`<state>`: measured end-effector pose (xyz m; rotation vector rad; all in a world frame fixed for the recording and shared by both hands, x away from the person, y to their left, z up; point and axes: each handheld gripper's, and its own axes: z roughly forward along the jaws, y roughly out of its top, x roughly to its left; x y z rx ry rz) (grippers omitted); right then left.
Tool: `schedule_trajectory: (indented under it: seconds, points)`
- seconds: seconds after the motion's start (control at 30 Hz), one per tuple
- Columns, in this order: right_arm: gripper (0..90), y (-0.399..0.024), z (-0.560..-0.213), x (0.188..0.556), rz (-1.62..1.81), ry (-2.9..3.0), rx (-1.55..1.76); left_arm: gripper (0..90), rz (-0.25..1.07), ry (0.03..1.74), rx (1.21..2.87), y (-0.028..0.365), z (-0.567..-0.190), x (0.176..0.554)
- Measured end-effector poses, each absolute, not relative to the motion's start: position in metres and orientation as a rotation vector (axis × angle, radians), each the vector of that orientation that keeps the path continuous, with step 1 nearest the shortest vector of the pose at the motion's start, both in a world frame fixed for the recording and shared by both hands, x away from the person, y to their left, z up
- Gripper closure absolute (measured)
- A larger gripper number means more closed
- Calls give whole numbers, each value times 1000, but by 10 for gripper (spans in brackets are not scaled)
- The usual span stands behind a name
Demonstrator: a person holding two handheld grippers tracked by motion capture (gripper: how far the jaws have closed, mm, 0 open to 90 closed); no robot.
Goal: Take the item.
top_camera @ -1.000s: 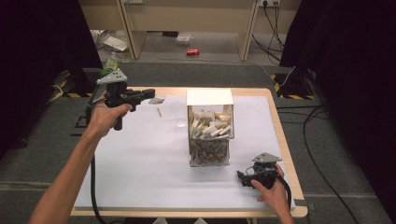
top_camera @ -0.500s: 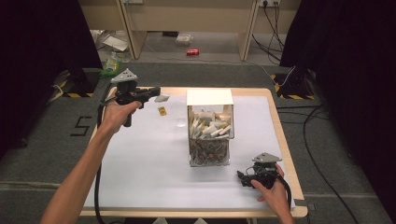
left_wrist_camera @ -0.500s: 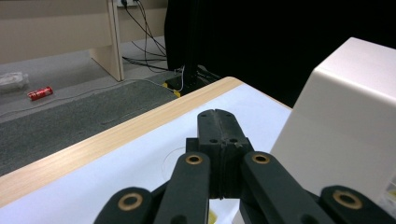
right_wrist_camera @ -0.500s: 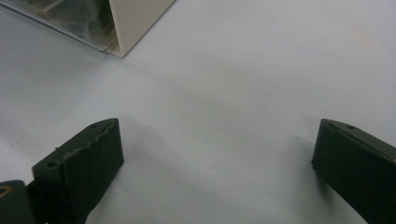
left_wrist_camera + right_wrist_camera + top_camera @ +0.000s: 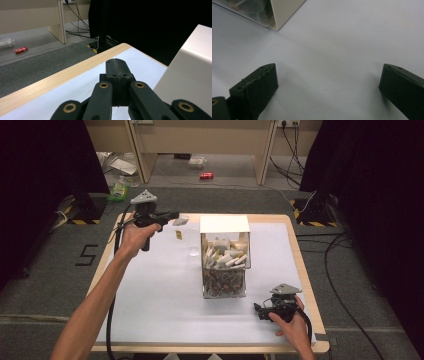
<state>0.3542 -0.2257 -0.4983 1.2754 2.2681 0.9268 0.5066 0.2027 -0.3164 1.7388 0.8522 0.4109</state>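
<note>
From the high view, a person works at a wooden table [image 5: 295,250] covered by a white sheet. The left gripper [image 5: 167,215] is held above the table's far left corner, its jaws pressed together on nothing and pointing toward a small pale packet [image 5: 180,221] that lies just beyond them on the sheet. A tiny yellow piece [image 5: 179,235] lies near it. A clear box [image 5: 225,270], full of small packets and backed by a white upright panel, stands in the middle of the table, well apart from both grippers. The right gripper [image 5: 261,311] rests low at the near right corner, close to the sheet, near the box's front corner. On the floor beyond the table lie a red can [image 5: 206,175] and a green bottle [image 5: 119,191].

In the left gripper view, the two black jaws meet tip to tip over the sheet, with the table's wooden edge ahead and the box's white panel [image 5: 190,75] rising close at the right. The red can [image 5: 20,50] lies on the grey floor.

In the right gripper view, the jaws stand wide apart over bare white sheet, nothing between them; the corner of the box [image 5: 274,15] sits ahead at the upper left.
</note>
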Motion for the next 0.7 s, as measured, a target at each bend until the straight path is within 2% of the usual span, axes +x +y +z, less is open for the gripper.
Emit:
schedule_trajectory:
  seconds: [0.7]
  points:
    - [24,-226,-498,354,926,2268,1278,896,388,864,1769,168,-328,530]
